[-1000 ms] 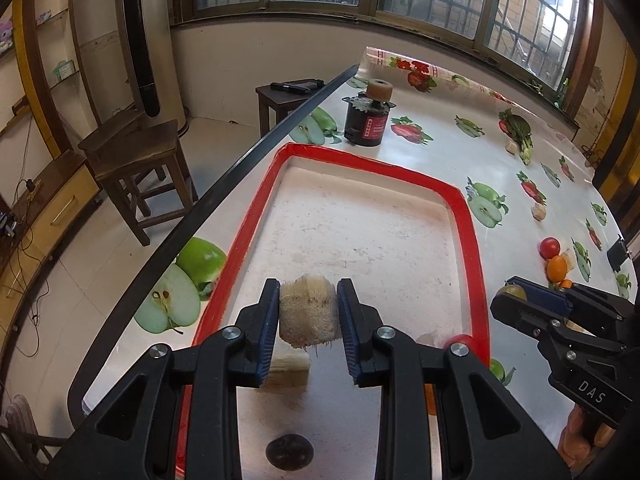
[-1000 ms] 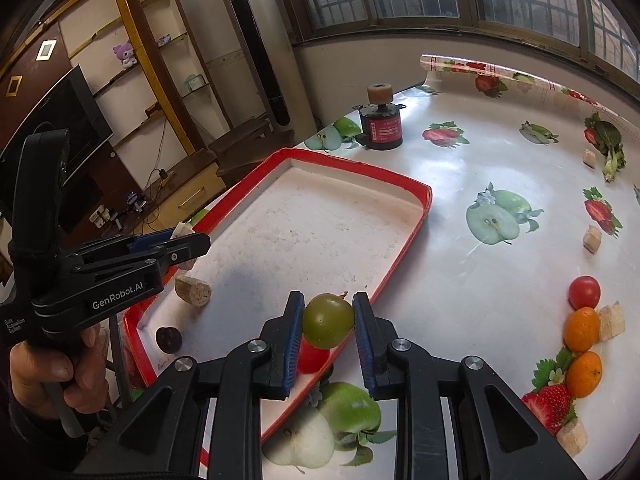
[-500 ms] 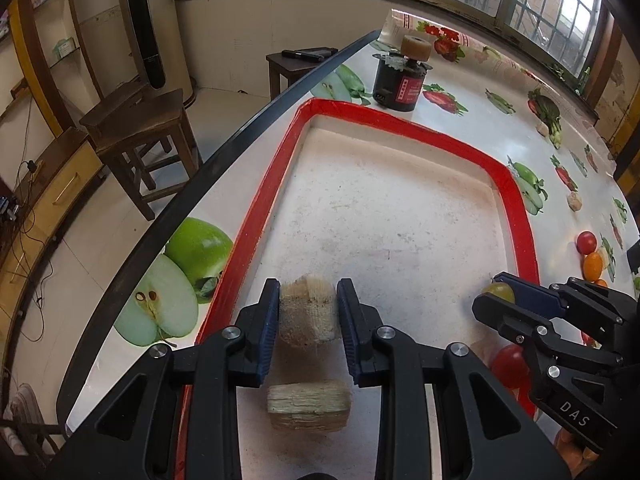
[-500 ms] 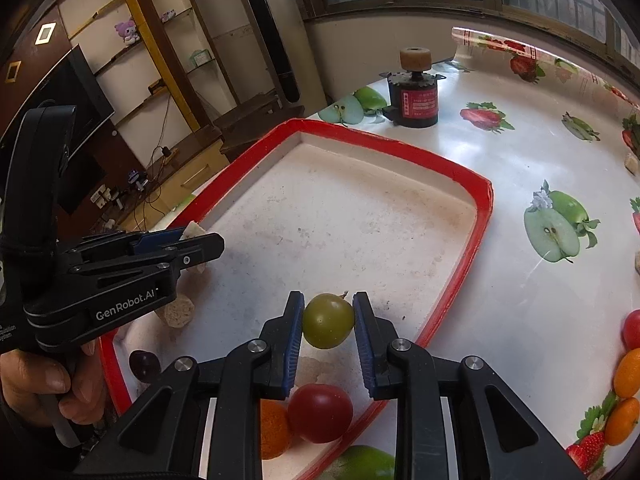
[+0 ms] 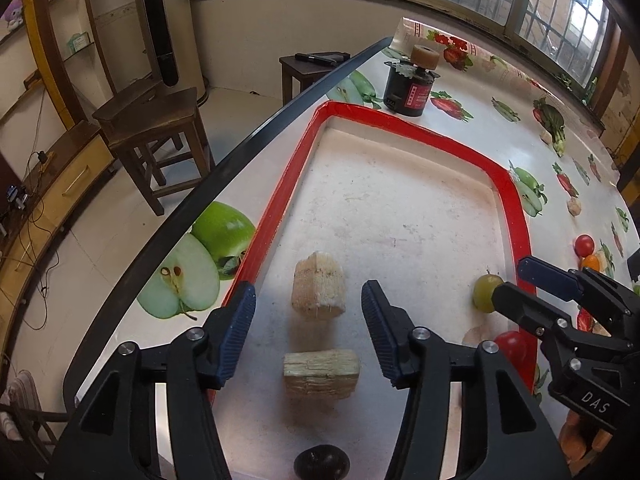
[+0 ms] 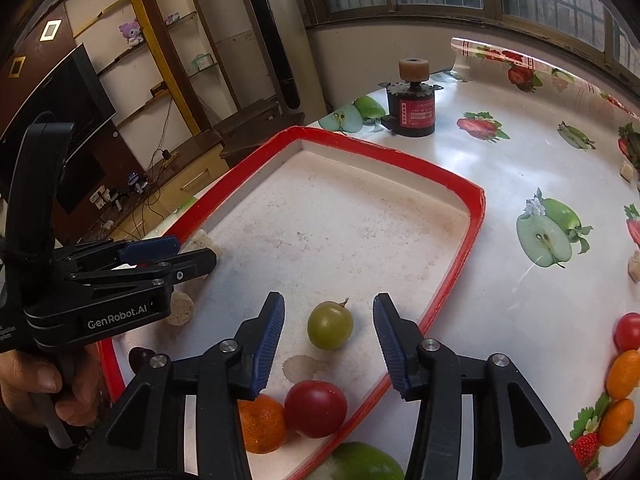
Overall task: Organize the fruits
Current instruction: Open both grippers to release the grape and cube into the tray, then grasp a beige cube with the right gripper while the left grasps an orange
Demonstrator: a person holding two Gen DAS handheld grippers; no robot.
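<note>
1. In the left wrist view, we see the left tongs (image 5: 308, 332) with their jaws opening; a pale fibrous chunk (image 5: 319, 285) stands on the floor of the red-rimmed tray (image 5: 404, 128) between the blue pads, and neither pad touches it.
2. A second pale chunk (image 5: 321, 372) lies on its side just nearer the camera, and a dark round fruit (image 5: 321, 467) sits at the tray's near edge.
3. At the right side of this view we see the right tongs (image 5: 516, 280) reaching over the tray's right rim, with a green grape (image 5: 485, 292) just beside their tips and a red tomato (image 5: 514, 346) in the tray's near right corner.
4. A black motor with a cork-coloured wheel (image 5: 410, 86) stands on the table (image 5: 460, 148) beyond the tray's far edge; a red tomato (image 5: 584, 244) and an orange fruit (image 5: 592, 262) lie on the table past the tray's right rim.
5. In the right wrist view, the right tongs (image 6: 328, 344) are opening their jaws; the green grape (image 6: 330, 325) rests on the tray (image 6: 472, 216) floor between the pads, clear of both.
6. Nearer the camera, a red tomato (image 6: 315, 409) and an orange fruit (image 6: 262, 424) touch each other in the tray's near corner.
7. At the left we see a hand (image 6: 28, 384) gripping the left tongs (image 6: 192, 252), whose tips hang over the pale chunks (image 6: 202, 242) by the tray's left rim; their gap is hard to judge from this side.
8. Loose fruit (image 6: 622, 372) lies near the table's right edge.
</note>
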